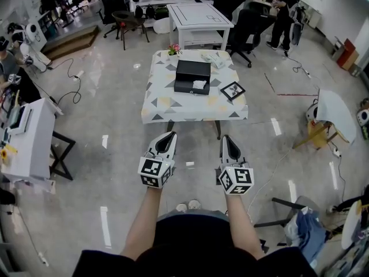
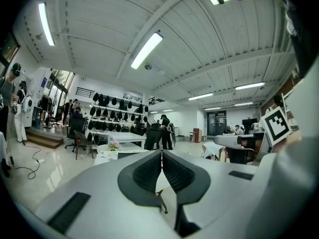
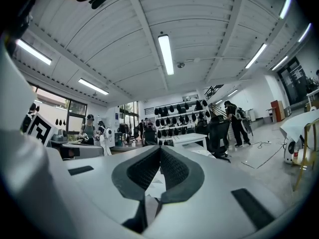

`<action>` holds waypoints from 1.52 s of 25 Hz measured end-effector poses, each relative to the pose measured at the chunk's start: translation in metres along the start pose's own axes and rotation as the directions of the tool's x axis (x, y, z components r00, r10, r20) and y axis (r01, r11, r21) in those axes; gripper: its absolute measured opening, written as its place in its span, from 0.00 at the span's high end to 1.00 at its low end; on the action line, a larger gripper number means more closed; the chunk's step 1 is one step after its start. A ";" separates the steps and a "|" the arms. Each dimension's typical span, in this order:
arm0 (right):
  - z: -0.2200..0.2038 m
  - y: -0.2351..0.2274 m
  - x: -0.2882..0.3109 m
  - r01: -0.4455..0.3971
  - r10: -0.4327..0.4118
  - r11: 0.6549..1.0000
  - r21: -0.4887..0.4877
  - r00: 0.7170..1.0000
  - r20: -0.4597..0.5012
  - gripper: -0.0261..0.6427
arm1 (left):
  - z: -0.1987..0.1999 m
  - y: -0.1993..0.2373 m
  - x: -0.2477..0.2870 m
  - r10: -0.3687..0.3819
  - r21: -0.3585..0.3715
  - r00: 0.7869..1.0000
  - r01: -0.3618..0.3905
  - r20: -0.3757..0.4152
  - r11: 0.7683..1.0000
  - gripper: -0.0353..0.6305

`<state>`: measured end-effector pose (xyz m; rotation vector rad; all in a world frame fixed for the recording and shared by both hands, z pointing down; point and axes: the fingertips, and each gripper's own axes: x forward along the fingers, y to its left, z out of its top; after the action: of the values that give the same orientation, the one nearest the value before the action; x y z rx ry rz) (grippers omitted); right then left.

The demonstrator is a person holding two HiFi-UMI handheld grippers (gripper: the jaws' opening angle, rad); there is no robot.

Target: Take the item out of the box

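Note:
A black box (image 1: pixel 192 76) lies open on a table (image 1: pixel 161 105) with a patterned cloth, well ahead of me. Something white (image 1: pixel 199 85) rests in the box's front right corner. My left gripper (image 1: pixel 170 135) and my right gripper (image 1: pixel 226 138) hang side by side over the floor, short of the table's near edge, both pointing at it. In the left gripper view the gripper (image 2: pixel 162 152) has its jaws pressed together, holding nothing. The right gripper (image 3: pixel 160 148) looks the same in its own view, shut and empty.
On the table also stand a small flower pot (image 1: pixel 173 49), a framed picture (image 1: pixel 233 90) and some papers (image 1: pixel 217 59). Behind it is a white table (image 1: pixel 200 17) with chairs. A white desk (image 1: pixel 29 137) stands at the left, a person (image 1: pixel 283 13) at the back right, cables on the floor.

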<state>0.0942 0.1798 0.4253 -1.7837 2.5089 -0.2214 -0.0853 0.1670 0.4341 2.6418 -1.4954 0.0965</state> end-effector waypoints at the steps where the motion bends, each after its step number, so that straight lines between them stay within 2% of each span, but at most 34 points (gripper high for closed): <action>1: 0.000 0.000 0.000 0.002 -0.002 1.000 0.001 1.000 0.001 0.96 | 0.000 -0.001 0.000 -0.003 0.004 1.000 0.003 0.003 1.000 0.91; 7: -0.001 0.000 -0.004 0.009 -0.009 1.000 0.007 1.000 0.002 0.96 | 0.001 -0.003 -0.004 -0.009 0.014 1.000 0.009 0.011 1.000 0.91; 10: -0.001 0.000 -0.006 0.017 -0.017 1.000 0.013 1.000 0.004 0.96 | 0.002 -0.002 -0.007 -0.001 0.016 1.000 0.001 0.007 1.000 0.78; 19: -0.001 0.005 -0.009 0.031 -0.031 0.999 0.021 0.999 0.007 0.96 | 0.003 0.002 -0.013 -0.010 0.004 1.000 0.010 0.028 1.000 0.62; 29: -0.012 0.025 -0.018 0.048 -0.048 0.999 0.021 0.999 0.019 0.96 | -0.004 0.008 -0.025 -0.041 0.020 0.998 0.040 0.037 0.999 0.58; 38: -0.012 0.019 -0.019 0.085 -0.085 0.996 0.038 0.996 0.023 0.96 | -0.009 0.016 -0.021 -0.047 -0.002 0.998 0.047 0.030 0.999 0.58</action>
<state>0.0817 0.2046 0.4333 -1.8689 2.3985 -0.2468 -0.1097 0.1780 0.4422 2.6864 -1.4396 0.0519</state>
